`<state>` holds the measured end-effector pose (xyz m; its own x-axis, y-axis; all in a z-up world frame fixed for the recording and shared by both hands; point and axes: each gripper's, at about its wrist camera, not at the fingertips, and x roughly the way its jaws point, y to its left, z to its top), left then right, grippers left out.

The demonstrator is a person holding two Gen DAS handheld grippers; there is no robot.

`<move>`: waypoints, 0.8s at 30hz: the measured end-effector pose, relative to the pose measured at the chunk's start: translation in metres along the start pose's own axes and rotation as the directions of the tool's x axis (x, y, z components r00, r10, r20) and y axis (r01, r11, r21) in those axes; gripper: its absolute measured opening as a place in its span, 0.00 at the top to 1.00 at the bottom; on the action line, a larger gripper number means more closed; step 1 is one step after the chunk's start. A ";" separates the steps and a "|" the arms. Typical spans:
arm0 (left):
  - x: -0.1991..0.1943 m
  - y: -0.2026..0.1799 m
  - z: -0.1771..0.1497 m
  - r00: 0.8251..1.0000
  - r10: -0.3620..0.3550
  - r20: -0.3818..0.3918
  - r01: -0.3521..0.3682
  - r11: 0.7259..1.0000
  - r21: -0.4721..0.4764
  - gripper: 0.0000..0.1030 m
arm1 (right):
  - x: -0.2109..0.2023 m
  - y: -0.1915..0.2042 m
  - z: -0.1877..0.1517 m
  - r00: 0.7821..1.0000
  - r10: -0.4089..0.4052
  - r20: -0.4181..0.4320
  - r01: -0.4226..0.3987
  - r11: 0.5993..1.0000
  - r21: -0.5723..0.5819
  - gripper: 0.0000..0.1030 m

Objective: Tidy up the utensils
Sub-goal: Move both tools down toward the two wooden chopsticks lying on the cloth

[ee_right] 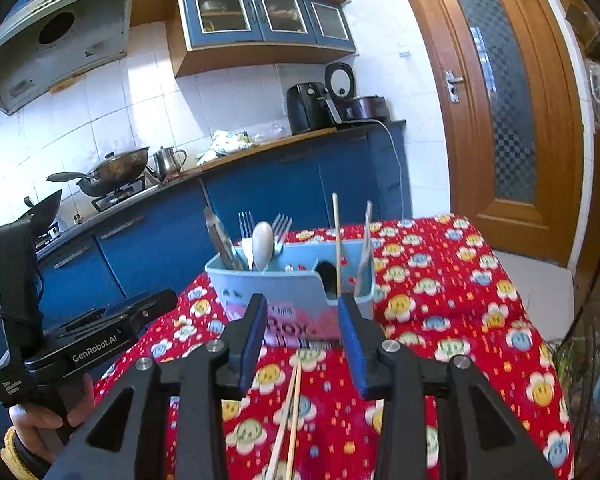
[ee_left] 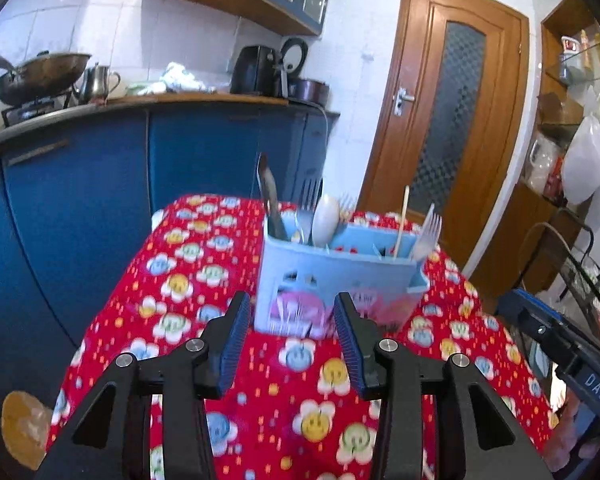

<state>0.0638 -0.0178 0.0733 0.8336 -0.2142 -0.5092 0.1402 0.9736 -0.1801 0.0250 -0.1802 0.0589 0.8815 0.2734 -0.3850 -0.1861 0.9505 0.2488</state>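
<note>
Chopsticks (ee_right: 290,412) on cloth, seemingly just below parted, empty right claw (ee_right: 302,334).

Wok (ee_right: 116,168) on stove; kettle (ee_right: 168,162) beside.

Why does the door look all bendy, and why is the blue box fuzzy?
Left wrist view: the fisheye lens bows the door, and the utensil box is smeared with blur. Right wrist view: the door curves too; the box is slightly soft.

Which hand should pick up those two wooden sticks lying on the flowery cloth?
Probably the right. The pair of wooden chopsticks lies just below the open right gripper. The open left gripper sees only the light blue plastic utensil holder.
</note>
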 end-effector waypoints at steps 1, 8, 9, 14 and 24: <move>-0.001 0.000 -0.003 1.000 0.001 -0.011 -0.001 1.000 0.001 0.57 | -0.003 -0.001 -0.003 1.000 -0.002 -0.008 0.002 1.000 0.004 0.61; -0.005 -0.007 -0.025 0.995 0.001 -0.100 0.001 1.000 0.022 0.57 | -0.016 -0.008 -0.026 0.998 -0.013 -0.060 0.016 0.999 0.046 0.57; -0.005 -0.008 -0.027 0.994 0.002 -0.107 0.000 1.000 0.024 0.57 | -0.017 -0.010 -0.029 0.998 -0.014 -0.068 0.018 0.999 0.051 0.57; -0.002 -0.012 -0.040 0.986 -0.003 -0.167 0.006 1.000 0.018 0.57 | -0.019 -0.019 -0.046 0.994 -0.017 -0.109 0.025 0.997 0.078 0.57; 0.014 -0.029 -0.060 0.955 -0.045 -0.293 0.046 0.999 -0.003 0.57 | -0.028 -0.038 -0.064 0.989 -0.039 -0.145 0.054 0.994 0.094 0.53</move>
<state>0.0392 -0.0541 0.0207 0.6331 -0.2712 -0.7250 0.1768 0.9625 -0.2057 -0.0202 -0.2146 0.0030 0.8158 0.2542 -0.5195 -0.0970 0.9456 0.3105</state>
